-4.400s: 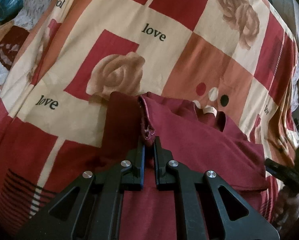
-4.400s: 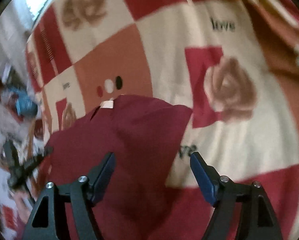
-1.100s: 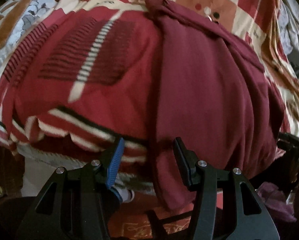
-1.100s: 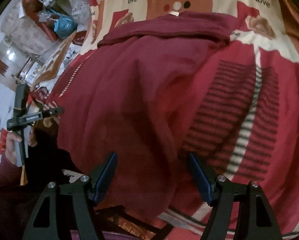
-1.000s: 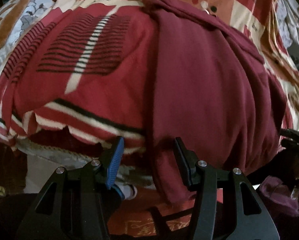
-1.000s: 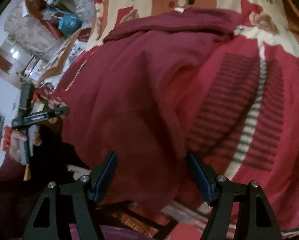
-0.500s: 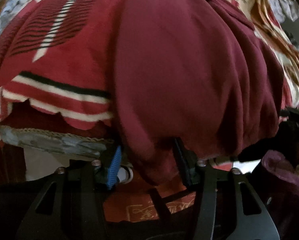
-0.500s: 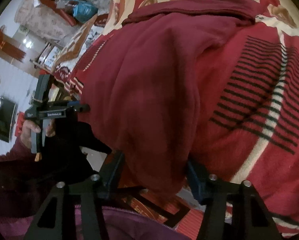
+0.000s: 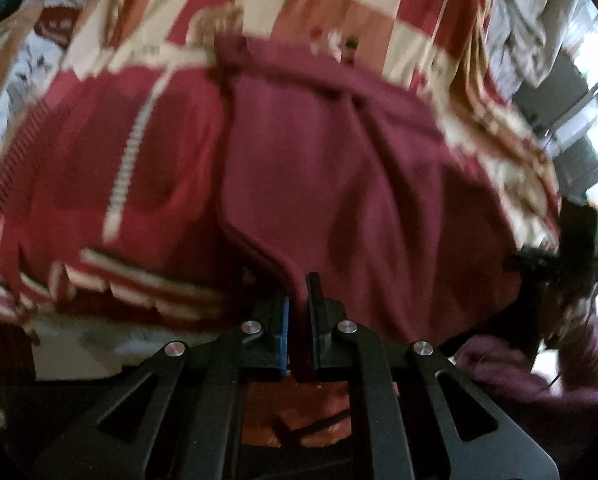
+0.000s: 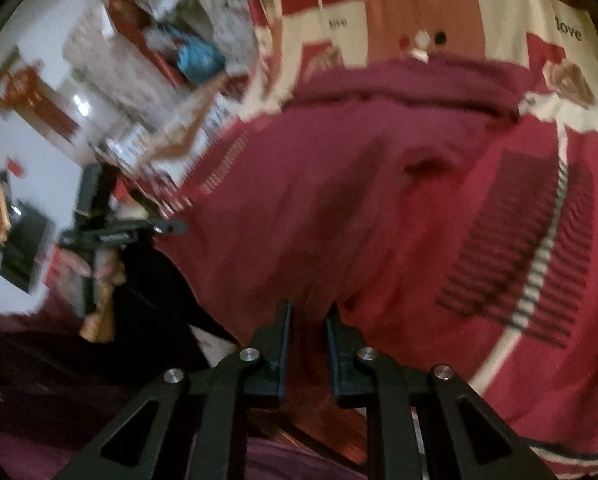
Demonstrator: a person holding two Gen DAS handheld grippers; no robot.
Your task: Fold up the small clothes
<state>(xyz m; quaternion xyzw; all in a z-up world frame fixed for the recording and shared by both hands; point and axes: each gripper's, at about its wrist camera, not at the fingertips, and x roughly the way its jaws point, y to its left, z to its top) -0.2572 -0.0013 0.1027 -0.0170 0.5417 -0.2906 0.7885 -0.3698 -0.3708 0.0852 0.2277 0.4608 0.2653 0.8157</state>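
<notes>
1. my left gripper (image 9: 297, 292) points toward 12 o'clock from the bottom centre of its own view, fingers pressed together on the near hem of the maroon garment (image 9: 339, 168), which rises out of the pinch.
2. my right gripper (image 10: 308, 320) also aims at 12 o'clock, its two fingers drawn close with a fold of the same maroon garment (image 10: 339, 208) caught between them at the near edge.
3. in the right wrist view, my left gripper (image 10: 167, 227) shows at 9 o'clock, held level in my left hand (image 10: 95, 268), its tip touching the garment's edge.
4. in the left wrist view, a dark blurred shape at 3 o'clock lies at the garment's far corner; i cannot tell its details.
5. count: one garment, two grippers, each gripping one lower corner.
6. the garment lies spread on the patterned blanket (image 9: 111, 184), its collar end toward 12 o'clock, its hem hanging over the near edge of the bed.
7. the blanket (image 10: 539, 240) carries red, cream and orange squares with rose prints and the word "love"; both views are motion-blurred.
</notes>
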